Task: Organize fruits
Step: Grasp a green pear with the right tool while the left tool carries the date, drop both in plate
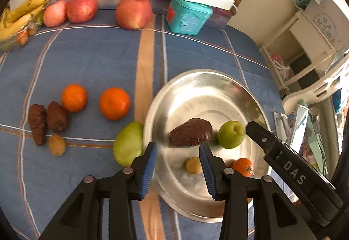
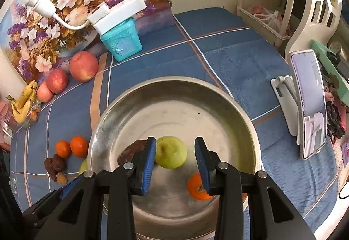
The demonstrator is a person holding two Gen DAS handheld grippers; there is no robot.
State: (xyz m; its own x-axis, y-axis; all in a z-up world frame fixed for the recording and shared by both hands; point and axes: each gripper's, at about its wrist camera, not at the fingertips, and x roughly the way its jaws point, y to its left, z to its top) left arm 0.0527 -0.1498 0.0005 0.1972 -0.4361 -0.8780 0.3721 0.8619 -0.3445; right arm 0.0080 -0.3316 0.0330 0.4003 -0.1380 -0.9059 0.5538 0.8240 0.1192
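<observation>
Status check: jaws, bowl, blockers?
Left gripper and right gripper open, empty, over metal bowl. Bowl holds green apple and dark fruit. Oranges on cloth. No blockers.

Left gripper (image 1: 177, 150): black angular arms, blue ribbed pads, silver rivets
Right gripper (image 2: 175, 145): black arms, blue ribbed pads, silver rivets, white "DAS" lettering

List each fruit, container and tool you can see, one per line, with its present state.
Left tool: open, holding nothing, above the bowl.
Right tool: open, holding nothing, above the bowl.
Metal bowl: upright, partly filled.
Green apple: in the bowl.
Dark brown fruit: in the bowl.
Small orange fruit: in the bowl.
Small tan fruit: in the bowl.
Two oranges: outside on the cloth.
Green mango: outside, against the bowl's rim.
</observation>
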